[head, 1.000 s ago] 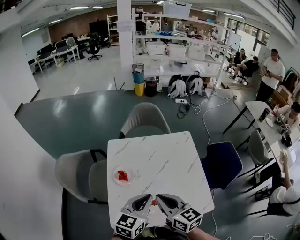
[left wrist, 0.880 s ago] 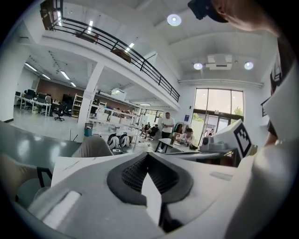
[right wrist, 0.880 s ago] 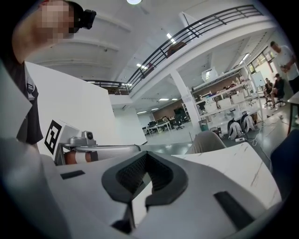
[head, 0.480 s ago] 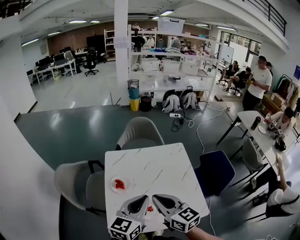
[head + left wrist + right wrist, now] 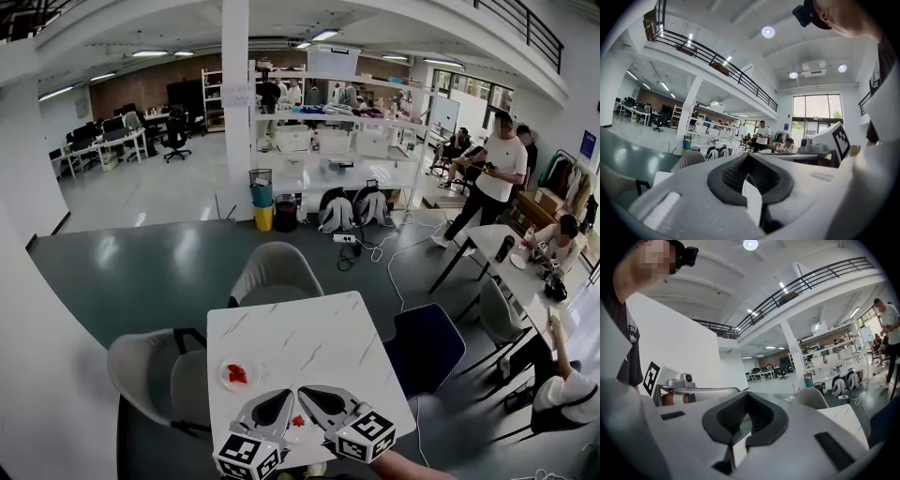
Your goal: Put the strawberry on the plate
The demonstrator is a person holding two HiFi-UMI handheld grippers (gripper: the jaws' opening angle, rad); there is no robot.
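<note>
A white marble table (image 5: 309,342) stands below me. On its left part a small white plate (image 5: 225,382) holds red strawberry pieces (image 5: 237,374). Another strawberry (image 5: 298,421) lies near the front edge, on what looks like a second white dish (image 5: 302,435). My left gripper (image 5: 284,398) and right gripper (image 5: 309,395) hover over the front edge, tips angled toward each other above that strawberry. Both are shut with nothing between the jaws, as the left gripper view (image 5: 749,161) and the right gripper view (image 5: 749,400) show. Neither touches the fruit.
A grey chair (image 5: 274,272) stands at the table's far side, another grey chair (image 5: 155,370) at its left, a blue chair (image 5: 427,342) at its right. People sit and stand at a table (image 5: 511,248) on the right. Shelving (image 5: 333,141) lies beyond.
The head view has tilted up a little, so the table sits lower in the picture. Both grippers stay shut over the front edge, on either side of the near strawberry.
</note>
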